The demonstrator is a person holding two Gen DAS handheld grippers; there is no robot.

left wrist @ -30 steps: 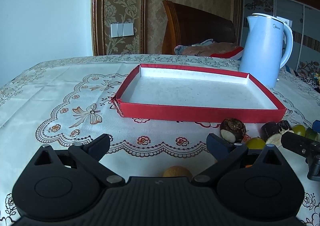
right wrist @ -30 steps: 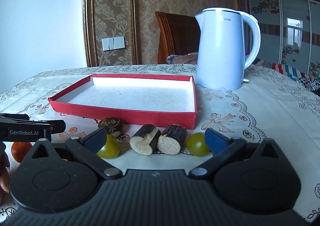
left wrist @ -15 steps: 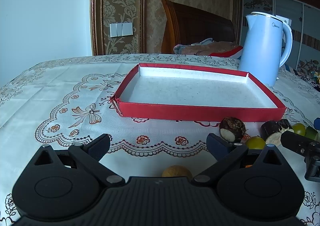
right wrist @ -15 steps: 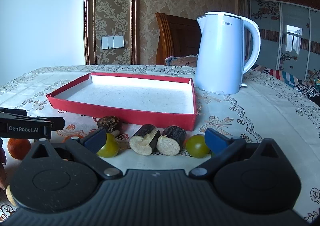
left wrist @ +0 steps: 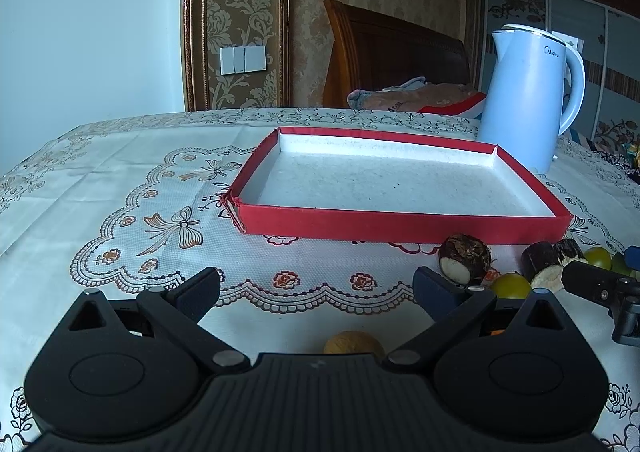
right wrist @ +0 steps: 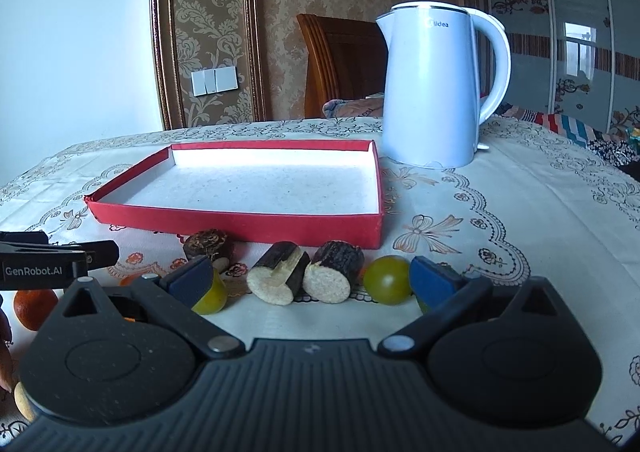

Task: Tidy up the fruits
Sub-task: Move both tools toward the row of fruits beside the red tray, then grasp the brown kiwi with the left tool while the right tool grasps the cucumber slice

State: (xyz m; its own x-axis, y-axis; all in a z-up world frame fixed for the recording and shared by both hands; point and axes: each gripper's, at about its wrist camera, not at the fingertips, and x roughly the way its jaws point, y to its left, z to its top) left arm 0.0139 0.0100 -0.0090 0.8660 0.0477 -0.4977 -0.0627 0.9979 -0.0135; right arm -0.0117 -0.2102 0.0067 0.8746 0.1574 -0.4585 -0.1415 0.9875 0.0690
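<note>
A shallow red tray (left wrist: 400, 222) (right wrist: 240, 220) with a white floor lies empty on the tablecloth. In front of it lies a row of fruit: a brown taro (left wrist: 466, 258) (right wrist: 210, 244), two dark cut sugarcane pieces (right wrist: 280, 276) (right wrist: 334, 272) and green-yellow tomatoes (right wrist: 388, 280) (left wrist: 511, 285). A tan round fruit (left wrist: 352, 342) lies just under my open left gripper (left wrist: 316, 288). My right gripper (right wrist: 310, 278) is open and empty, its fingers either side of the cane pieces. An orange fruit (right wrist: 34, 306) lies at the left.
A pale blue electric kettle (right wrist: 434, 88) (left wrist: 528, 96) stands right of the tray's far corner. A wooden chair with cloth on it (left wrist: 400, 56) stands behind the table. The left gripper's finger (right wrist: 60, 256) reaches in at the right wrist view's left edge.
The right gripper has moved in a little closer to the cane pieces and tomatoes. The left gripper has barely moved.
</note>
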